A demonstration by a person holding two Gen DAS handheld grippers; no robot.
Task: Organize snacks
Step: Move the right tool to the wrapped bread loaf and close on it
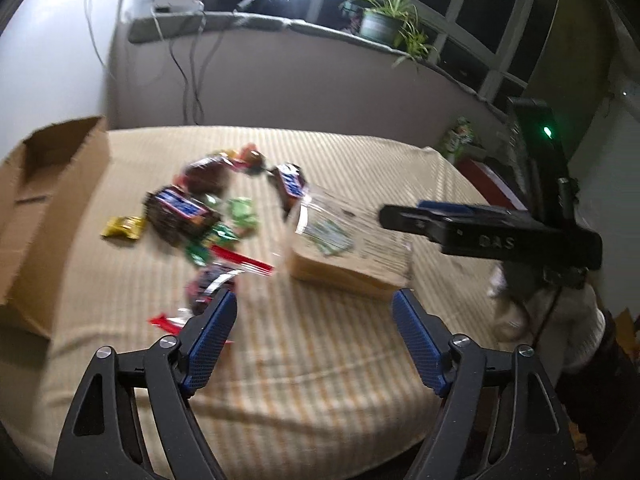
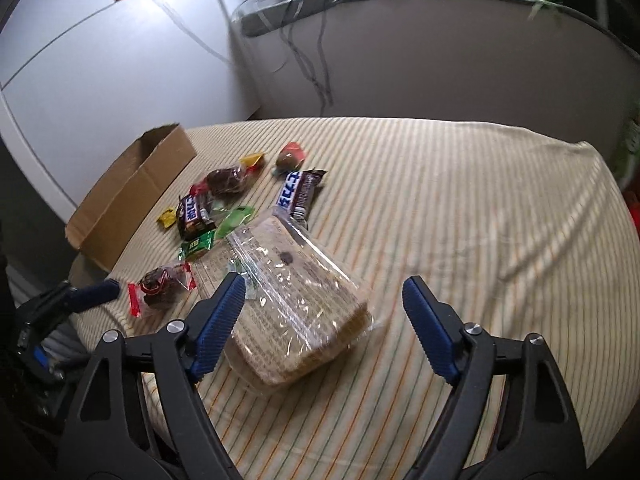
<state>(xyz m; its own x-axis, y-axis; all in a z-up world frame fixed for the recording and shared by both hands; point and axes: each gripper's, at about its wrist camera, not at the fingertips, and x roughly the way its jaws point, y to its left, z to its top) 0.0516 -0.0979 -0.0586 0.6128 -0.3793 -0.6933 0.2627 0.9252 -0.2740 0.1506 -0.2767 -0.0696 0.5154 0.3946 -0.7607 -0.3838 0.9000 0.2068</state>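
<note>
While nothing is held yet, the notes run from the snacks outward.

Bread bag (image 2: 288,300): a clear bag of sliced bread lies flat on the cloth (image 2: 460,208), at 12 o'clock from the right gripper (image 2: 326,312), partly between its jaws.
Handling: likely light and soft, the slices crush easily; the film looks slick, so a gentle pinch across the narrow end or a bag fold seems safest.
Small snacks (image 1: 188,216): bars and wrapped sweets lie scattered at 10 o'clock from the bread; probably light, stiffer, crinkly.
Box (image 2: 132,196): open cardboard, at 9 o'clock of the pile, on the cloth's edge; probably the destination.
Right gripper: jaws wide apart, pads not pressing the bag.
Left gripper (image 1: 316,322): jaws spread, empty, over bare cloth, a red-wrapped sweet (image 1: 208,284) by its left finger.
Sill: a plant (image 1: 384,20) at 1 o'clock, well apart.
</note>
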